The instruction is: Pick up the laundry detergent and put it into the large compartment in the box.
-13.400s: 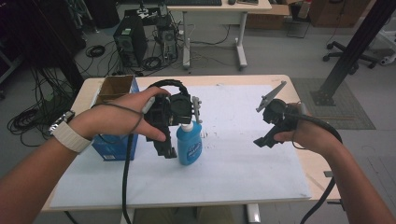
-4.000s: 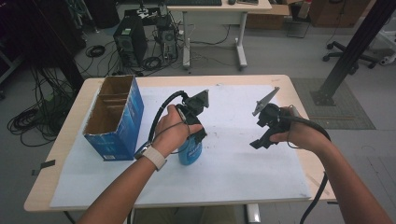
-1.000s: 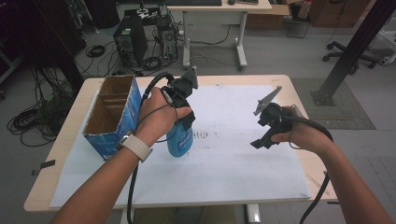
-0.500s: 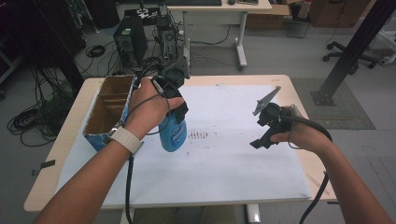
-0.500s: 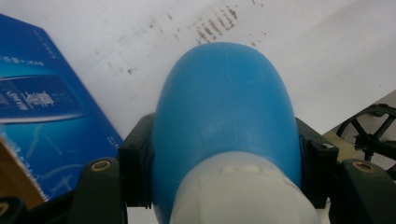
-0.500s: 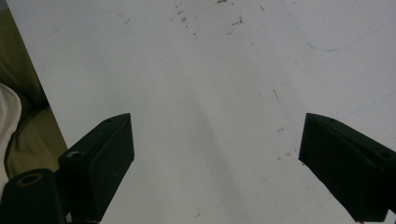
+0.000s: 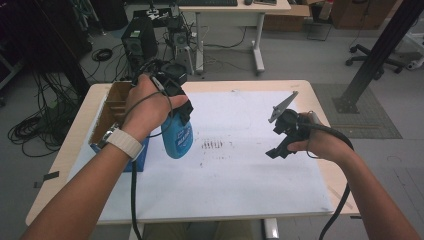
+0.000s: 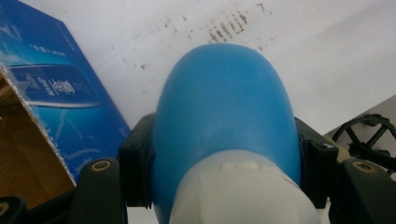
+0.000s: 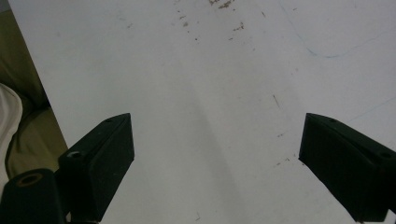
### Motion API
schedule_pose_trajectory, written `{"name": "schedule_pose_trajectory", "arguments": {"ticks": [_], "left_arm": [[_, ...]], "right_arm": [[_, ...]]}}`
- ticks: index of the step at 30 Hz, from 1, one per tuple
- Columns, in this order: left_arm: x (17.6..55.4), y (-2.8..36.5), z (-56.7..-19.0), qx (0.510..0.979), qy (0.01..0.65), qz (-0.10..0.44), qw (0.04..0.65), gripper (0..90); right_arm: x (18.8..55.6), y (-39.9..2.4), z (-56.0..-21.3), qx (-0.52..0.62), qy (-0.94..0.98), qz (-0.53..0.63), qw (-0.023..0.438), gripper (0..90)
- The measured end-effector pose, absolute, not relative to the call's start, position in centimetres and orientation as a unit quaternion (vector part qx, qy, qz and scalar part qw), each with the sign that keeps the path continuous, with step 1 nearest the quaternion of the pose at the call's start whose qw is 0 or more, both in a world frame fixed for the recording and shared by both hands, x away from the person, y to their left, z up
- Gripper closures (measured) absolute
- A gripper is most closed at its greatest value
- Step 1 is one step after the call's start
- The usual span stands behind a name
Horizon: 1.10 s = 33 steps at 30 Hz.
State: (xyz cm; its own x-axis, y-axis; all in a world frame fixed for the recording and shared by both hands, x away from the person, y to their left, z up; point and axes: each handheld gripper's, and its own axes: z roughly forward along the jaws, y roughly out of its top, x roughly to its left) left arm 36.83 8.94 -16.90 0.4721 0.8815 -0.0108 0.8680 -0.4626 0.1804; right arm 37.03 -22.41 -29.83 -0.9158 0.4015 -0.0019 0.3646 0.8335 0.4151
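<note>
**Blue bottle, lifted beside the box**

Item: blue bottle (image 7: pixel 177 137), off the white sheet (image 7: pixel 240 170), hanging just right of the open blue box (image 7: pixel 116 122).
Holder: left gripper (image 8: pixel 224 154), jaws clamped on the bottle's shoulder below its white cap (image 8: pixel 238 191).
Spare: right gripper (image 9: pixel 215 140), well right of the box over bare sheet, jaws spread wide, nothing between them.
Risks, as judged: the smooth, rounded shoulder could slip from the pads if tilted; the bottle's base could catch the box wall if swung across too low.
</note>
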Motion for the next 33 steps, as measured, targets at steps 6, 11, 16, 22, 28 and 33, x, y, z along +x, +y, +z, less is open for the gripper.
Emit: {"name": "schedule_pose_trajectory", "arguments": {"ticks": [6,11,16,22,28,33], "left_arm": [[36.9,9.5,-16.0,0.848,0.522,0.046,0.079,37.3],[37.1,10.2,-15.1,0.841,0.532,0.049,0.080,37.3],[37.3,11.0,-14.2,0.833,0.545,0.053,0.084,37.3],[37.7,12.1,-13.4,0.823,0.559,0.053,0.086,37.3],[38.0,13.1,-12.2,0.814,0.572,0.060,0.086,37.3],[38.2,13.9,-11.3,0.804,0.585,0.066,0.083,37.3]], "right_arm": [[37.1,-22.5,-29.7,0.201,0.956,0.209,0.045,10.4],[37.1,-22.4,-29.8,0.198,0.957,0.209,0.045,10.4],[37.2,-22.4,-29.7,0.197,0.957,0.210,0.044,10.4],[37.2,-22.3,-29.6,0.195,0.957,0.209,0.045,10.4],[37.3,-22.4,-29.5,0.196,0.957,0.210,0.046,10.3],[37.5,-22.4,-29.7,0.195,0.957,0.211,0.044,10.4]]}}
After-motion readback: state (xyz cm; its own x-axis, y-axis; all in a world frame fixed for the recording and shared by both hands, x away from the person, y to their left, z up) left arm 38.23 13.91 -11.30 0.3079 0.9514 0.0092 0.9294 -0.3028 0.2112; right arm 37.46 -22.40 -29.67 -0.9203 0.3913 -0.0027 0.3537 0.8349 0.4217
